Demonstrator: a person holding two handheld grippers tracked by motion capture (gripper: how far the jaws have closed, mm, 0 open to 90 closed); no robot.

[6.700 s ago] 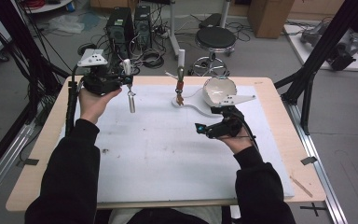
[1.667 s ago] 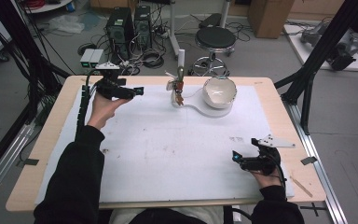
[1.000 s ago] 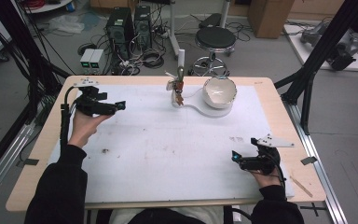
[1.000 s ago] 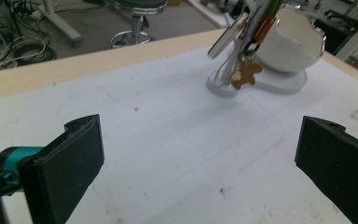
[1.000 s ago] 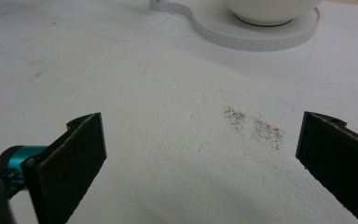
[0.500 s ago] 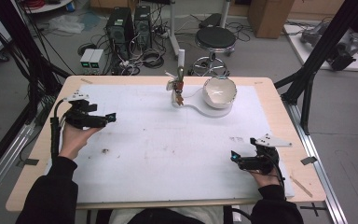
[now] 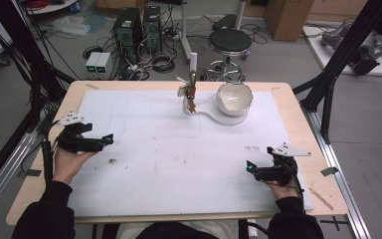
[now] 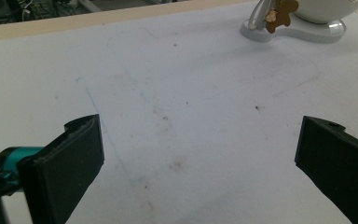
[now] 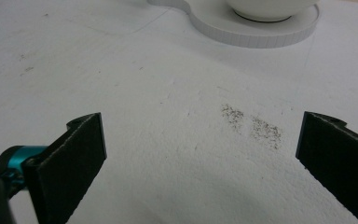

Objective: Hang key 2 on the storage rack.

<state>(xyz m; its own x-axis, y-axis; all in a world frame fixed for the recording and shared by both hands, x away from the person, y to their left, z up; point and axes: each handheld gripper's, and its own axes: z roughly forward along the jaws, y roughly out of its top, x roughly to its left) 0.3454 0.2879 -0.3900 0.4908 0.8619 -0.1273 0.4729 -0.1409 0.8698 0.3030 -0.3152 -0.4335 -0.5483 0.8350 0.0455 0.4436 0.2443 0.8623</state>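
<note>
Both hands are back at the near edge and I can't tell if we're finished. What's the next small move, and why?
Probably none: rest both where they are. The left gripper and right gripper are open and empty, low over the white mat. The bowl sits on its white base at the far edge, with the small brown figure upright beside it.

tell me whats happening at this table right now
A person sits at a white-covered table with a two-jaw tool in each hand. The left tool and right tool both rest near the table's front corners, jaws wide open and holding nothing. At the far edge a white bowl sits on a white stand, beside an upright post carrying a small brown figure. Nothing is being handled.
</note>
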